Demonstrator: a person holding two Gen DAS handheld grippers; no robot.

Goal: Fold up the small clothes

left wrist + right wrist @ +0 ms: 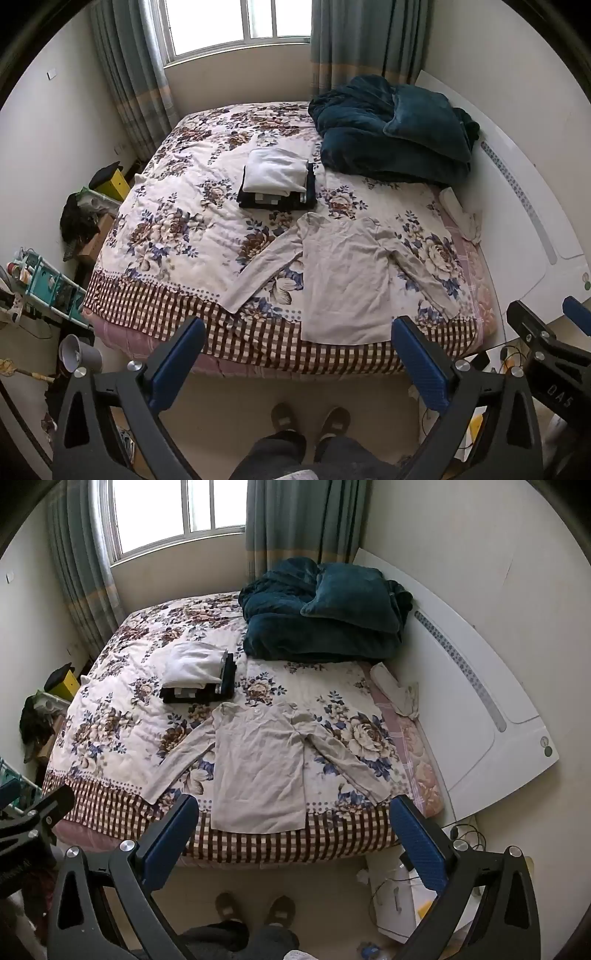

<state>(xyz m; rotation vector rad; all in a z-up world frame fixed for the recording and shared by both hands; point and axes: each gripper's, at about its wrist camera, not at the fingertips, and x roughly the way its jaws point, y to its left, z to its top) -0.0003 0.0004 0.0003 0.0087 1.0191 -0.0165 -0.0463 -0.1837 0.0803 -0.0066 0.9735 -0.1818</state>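
A beige long-sleeved shirt lies spread flat, sleeves out, at the near edge of the floral bed; it also shows in the right wrist view. Behind it sits a stack of folded clothes, white on top of dark, also in the right wrist view. My left gripper is open and empty, held above the floor in front of the bed. My right gripper is open and empty, likewise short of the shirt's hem. The right gripper shows at the right edge of the left wrist view.
A dark teal blanket and pillow are heaped at the bed's far right by the white headboard. A small white cloth lies by the headboard. Clutter and a shelf stand left of the bed. The person's slippered feet are on the floor.
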